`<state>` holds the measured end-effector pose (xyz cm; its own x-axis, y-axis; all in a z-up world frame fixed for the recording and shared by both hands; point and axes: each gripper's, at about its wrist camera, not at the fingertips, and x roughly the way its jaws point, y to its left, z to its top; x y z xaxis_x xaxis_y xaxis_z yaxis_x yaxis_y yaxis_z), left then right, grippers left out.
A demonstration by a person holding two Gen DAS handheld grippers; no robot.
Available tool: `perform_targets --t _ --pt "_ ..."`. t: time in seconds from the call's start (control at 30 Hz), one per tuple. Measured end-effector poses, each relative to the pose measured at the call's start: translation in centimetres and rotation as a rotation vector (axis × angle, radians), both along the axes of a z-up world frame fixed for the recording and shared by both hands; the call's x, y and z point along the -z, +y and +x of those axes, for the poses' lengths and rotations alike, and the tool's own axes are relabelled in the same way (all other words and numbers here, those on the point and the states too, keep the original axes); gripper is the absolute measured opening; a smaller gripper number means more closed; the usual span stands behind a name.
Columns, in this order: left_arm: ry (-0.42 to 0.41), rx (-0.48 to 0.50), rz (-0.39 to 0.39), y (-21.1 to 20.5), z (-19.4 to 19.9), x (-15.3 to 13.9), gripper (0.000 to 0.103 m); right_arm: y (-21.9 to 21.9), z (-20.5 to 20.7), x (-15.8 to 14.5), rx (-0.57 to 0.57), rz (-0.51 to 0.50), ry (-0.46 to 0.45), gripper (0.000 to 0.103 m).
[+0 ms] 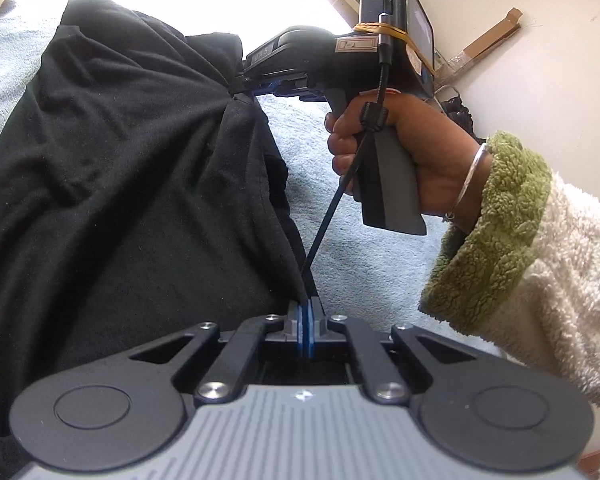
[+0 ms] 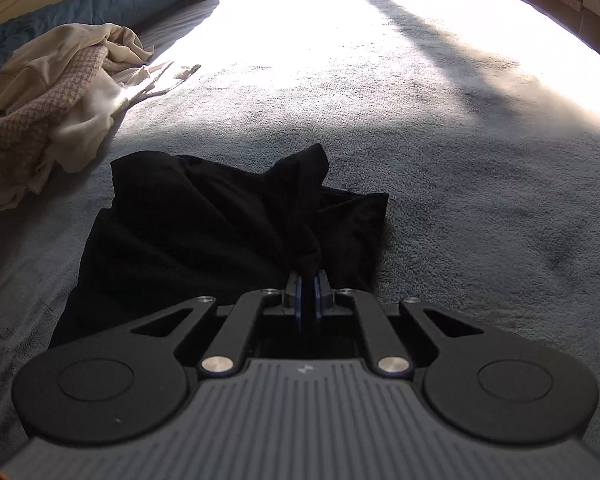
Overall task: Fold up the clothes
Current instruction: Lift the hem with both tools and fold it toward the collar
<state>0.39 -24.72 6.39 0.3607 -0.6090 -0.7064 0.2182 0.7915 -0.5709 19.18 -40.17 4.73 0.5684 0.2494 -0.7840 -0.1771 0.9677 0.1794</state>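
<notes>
Bed [image 2: 480,168], grey-blue blanket, upper part washed out by sunlight. Black garment [image 2: 204,232] lies centre frame, its lower edge cut off. Left gripper [image 1: 305,312] fingers pinch its edge; right gripper [image 2: 309,280] fingers likewise. Pale clothes pile [image 2: 48,112] upper left.

The left gripper [image 1: 305,312] had black linkage arms with silver screws, blue pads and a ribbed grey body. The right gripper [image 1: 242,84] was black with a grey handle, a black cable and a yellow rubber band. The right hand [image 1: 400,148] wore a silver bangle and a cream fleece sleeve cuffed in green
</notes>
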Motion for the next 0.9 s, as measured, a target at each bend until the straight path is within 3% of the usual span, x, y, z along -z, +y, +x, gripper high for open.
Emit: perform_targets --t 0.13,0.27,0.4,0.5,0.67,0.9 --pt "0.025 -0.003 0.031 -0.5 0.3 0.7 0.009 -1.5 0.3 1.8 -0.005 0.074 0.037 0.007" --pt "0.064 -0.032 0.022 -0.4 0.6 0.3 0.046 -3.6 -0.1 1.4 0.001 0.197 0.055 0.018" --pt "0.033 -0.016 0.008 -0.5 0.5 -1.3 0.064 -6.8 -2.3 -0.3 0.068 0.244 0.036 0.035" --pt "0.016 0.006 -0.013 -0.9 0.0 -2.3 0.072 -9.2 -5.2 -1.6 0.118 0.264 0.018 0.04" --pt "-0.011 0.044 -0.09 -1.7 -2.0 -3.8 0.075 -12.0 -12.1 -3.8 0.218 0.28 0.006 0.04" --pt "-0.007 0.109 -0.148 0.4 -7.4 -7.2 0.078 -10.7 -21.8 -6.3 0.288 0.292 0.041 0.04"
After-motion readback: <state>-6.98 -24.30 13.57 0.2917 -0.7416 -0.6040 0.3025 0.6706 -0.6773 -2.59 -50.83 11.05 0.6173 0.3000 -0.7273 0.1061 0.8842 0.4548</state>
